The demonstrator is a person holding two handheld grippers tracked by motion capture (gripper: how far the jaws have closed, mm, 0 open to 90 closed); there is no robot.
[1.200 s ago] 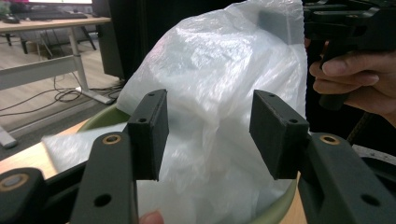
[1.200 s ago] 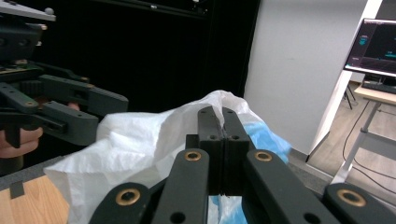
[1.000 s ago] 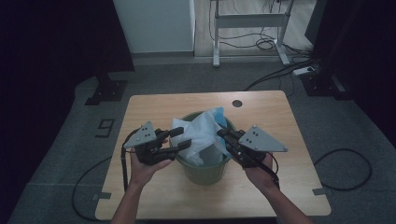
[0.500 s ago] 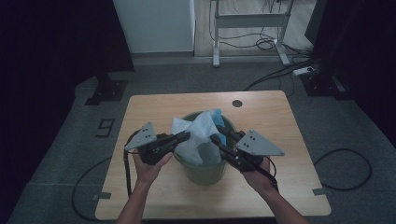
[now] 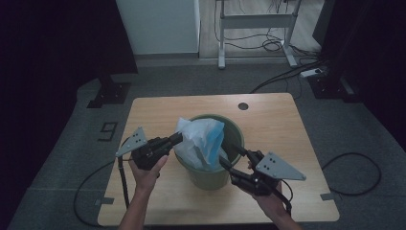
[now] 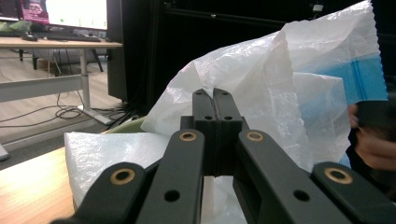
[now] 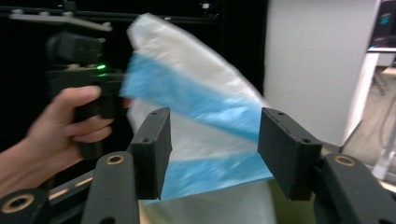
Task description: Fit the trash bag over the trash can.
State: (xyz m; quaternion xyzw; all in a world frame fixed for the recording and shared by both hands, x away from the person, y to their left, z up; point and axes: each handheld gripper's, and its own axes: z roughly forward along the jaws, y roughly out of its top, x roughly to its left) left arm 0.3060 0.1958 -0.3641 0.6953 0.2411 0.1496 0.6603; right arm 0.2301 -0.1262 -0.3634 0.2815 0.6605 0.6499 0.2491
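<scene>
Work in hand: a white and blue crinkled plastic bag (image 5: 200, 142) is being fitted as a liner into a round green plastic bin (image 5: 208, 176), judging from how the two are placed.
Bag: it is standing bunched up out of the bin's mouth at the centre of the high view, and is not yet being spread over the rim.
Bin: it is standing upright on the pale wooden table (image 5: 277, 124), between the two hands, so that both sides of the rim can be reached.
Left gripper (image 5: 176, 138): its jaws are being held fully together on a white fold at the bag's left edge, seen at the centre of the left gripper view (image 6: 215, 108); that side is apparently being held fast.
Right gripper (image 5: 229, 154): its jaws have just been opening and are standing apart by the bin's right rim; in the right gripper view (image 7: 212, 140) the blurred blue band lies beyond them, and nothing is being pinched.
Likely reason: a fresh hold on the right edge is probably being sought.
</scene>
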